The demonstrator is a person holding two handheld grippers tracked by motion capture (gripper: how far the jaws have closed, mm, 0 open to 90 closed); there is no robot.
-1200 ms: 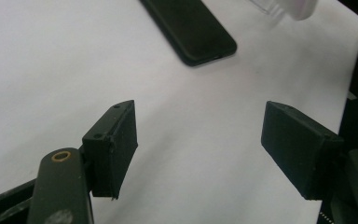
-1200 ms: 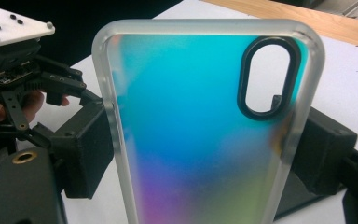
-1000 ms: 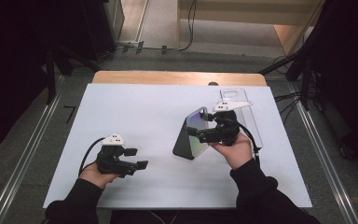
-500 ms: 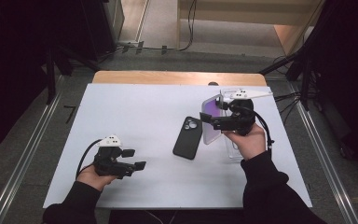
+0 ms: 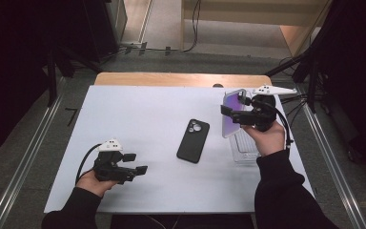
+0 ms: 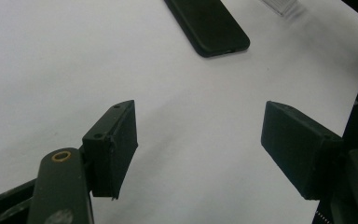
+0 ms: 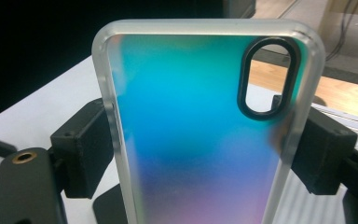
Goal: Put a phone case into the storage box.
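**Iridescent case clamped in your right gripper**

Iridescent phone case (image 7: 200, 135) sits upright between the jaws of your right gripper (image 5: 240, 116), pinched by its two long frosted edges. In the right gripper view its blue-to-purple face fills the space between the pads, with the oval camera cutout at the upper right. From above, the case (image 5: 233, 112) stands above the table (image 5: 138, 109), tilted, just ahead of your right hand (image 5: 266, 138). Below and behind that gripper lies a clear ribbed tray (image 5: 246, 149), partly hidden by your hand.

Out to the left of the held case, well apart from it, a black phone (image 5: 193, 140) lies flat, back up, lenses toward the far edge.

Your left gripper (image 5: 132, 163) rests low near the table's near-left corner, jaws spread wide with nothing between them. In the left gripper view the phone's bottom end (image 6: 209, 25) lies beyond the jaws, well clear of them.
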